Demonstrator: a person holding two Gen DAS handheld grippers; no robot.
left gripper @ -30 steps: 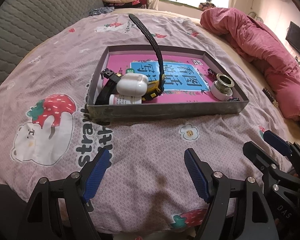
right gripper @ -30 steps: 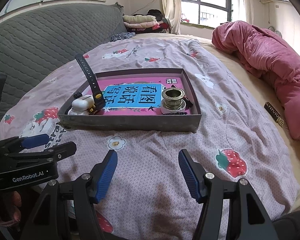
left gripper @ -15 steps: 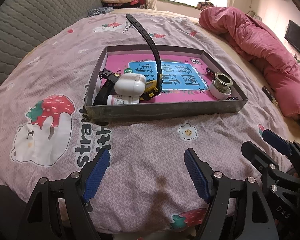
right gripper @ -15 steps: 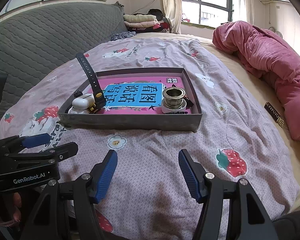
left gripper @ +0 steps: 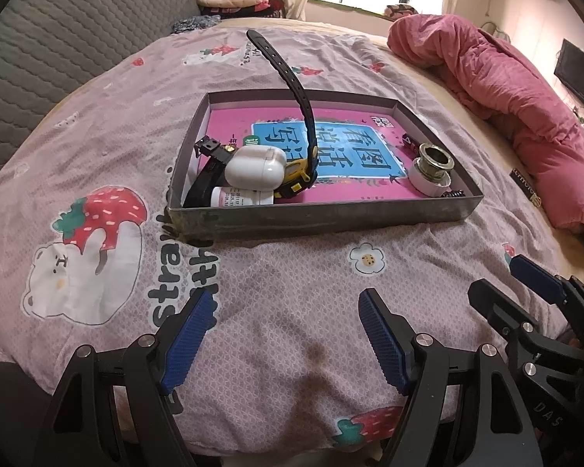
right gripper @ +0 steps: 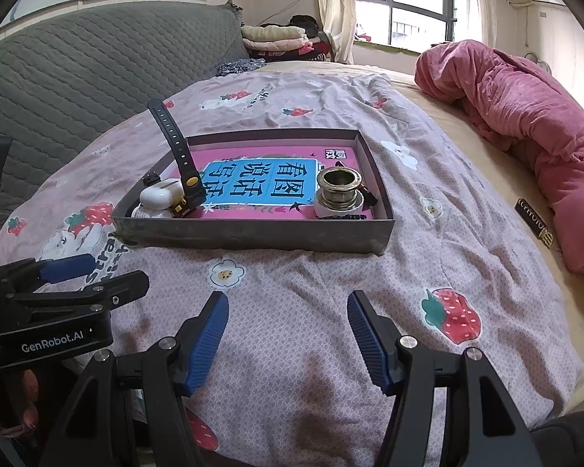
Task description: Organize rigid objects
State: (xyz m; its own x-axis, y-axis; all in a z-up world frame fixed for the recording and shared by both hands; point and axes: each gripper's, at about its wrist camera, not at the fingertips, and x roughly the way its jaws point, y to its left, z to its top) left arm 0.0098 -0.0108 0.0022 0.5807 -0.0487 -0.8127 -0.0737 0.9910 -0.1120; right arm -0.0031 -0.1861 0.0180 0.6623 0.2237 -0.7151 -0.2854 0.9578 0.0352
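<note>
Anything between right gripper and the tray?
Only bare bedsheet between the right gripper and the tray, bar a printed flower; shown in the right wrist view.

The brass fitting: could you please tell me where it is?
In both views the brass fitting stands inside the tray, near its front right corner, atop a white disc.

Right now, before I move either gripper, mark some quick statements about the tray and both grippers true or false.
1. The left gripper is open and empty. True.
2. The right gripper grips the brass ring. False: it is open, holding nothing.
3. The brass metal ring stands on a white round base inside the grey shallow tray. True.
4. The white earbud case lies on the bedsheet outside the tray. False: it sits inside the tray.
5. The black watch strap sticks up above the tray wall. True.
</note>
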